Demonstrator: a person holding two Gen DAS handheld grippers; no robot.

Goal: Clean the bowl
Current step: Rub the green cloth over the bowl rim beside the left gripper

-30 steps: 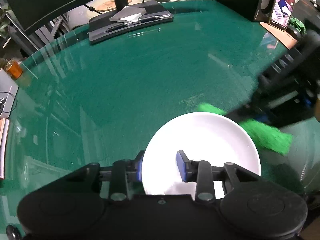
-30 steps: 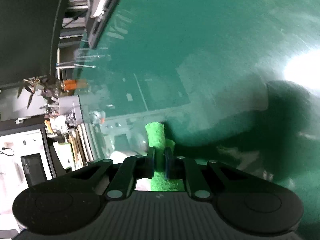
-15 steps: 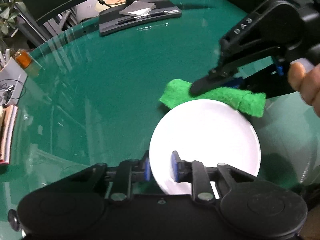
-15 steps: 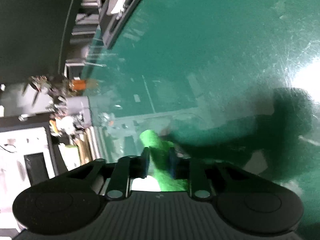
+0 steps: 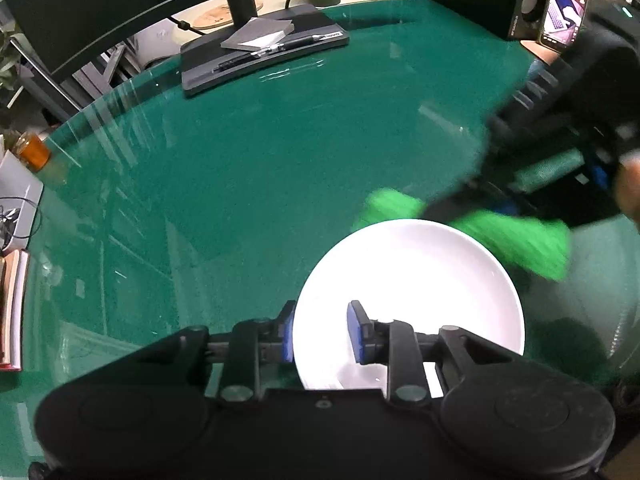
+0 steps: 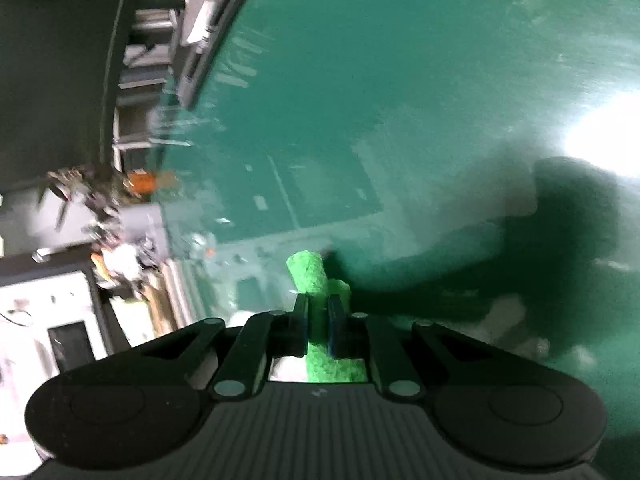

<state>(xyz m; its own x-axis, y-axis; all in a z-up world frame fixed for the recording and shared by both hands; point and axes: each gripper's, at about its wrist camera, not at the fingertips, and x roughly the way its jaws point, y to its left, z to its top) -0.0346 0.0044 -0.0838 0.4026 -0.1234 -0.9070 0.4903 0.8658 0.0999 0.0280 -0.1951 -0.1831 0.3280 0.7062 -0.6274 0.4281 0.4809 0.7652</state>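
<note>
Bowl (image 5: 416, 280), white, sits on the green table (image 5: 240, 184) near us. Our left gripper (image 5: 320, 330) stands over its near rim, one pad outside, one inside; the jaws have just been opening a little and stay narrow. Our right gripper (image 6: 318, 316) pinches the green cloth (image 6: 310, 276) at the bowl's far rim.

Cloth (image 5: 520, 240) behind bowl (image 5: 420, 280)

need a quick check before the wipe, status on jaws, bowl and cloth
Left gripper straddles bowl rim, jaws just eased wider. Right gripper clamps green cloth at far rim. Nothing blocking.
</note>
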